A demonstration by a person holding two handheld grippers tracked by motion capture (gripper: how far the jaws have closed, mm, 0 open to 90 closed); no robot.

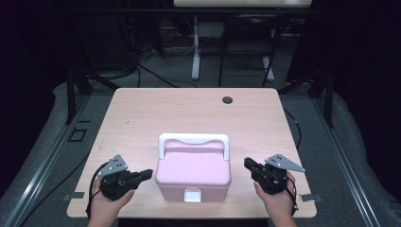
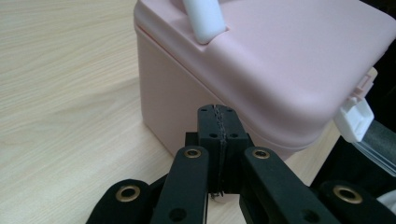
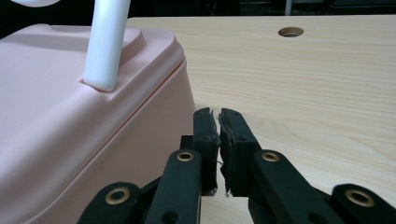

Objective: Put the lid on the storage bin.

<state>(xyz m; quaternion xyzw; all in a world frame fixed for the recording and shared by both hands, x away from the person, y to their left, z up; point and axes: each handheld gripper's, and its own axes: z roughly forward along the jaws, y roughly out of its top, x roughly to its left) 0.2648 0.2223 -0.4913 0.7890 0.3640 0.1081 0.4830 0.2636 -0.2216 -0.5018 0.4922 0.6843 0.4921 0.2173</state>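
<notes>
The left gripper (image 1: 147,174), held low at the near-left edge, pointed rightward at the box with its jaws pressed together on nothing. The right gripper (image 1: 248,163), at the near-right, pointed leftward toward the box, jaws all but closed and empty. Both sat just beside the box without touching. The pale wood-grain rectangular table (image 1: 142,118) carried a round dark cable hole (image 1: 228,100) near its far edge; dim grey floor lay beyond. The pink plastic lidded box (image 1: 194,172) stood near the front centre, white handle (image 1: 194,140) raised, white latch (image 1: 192,194) facing the person
</notes>
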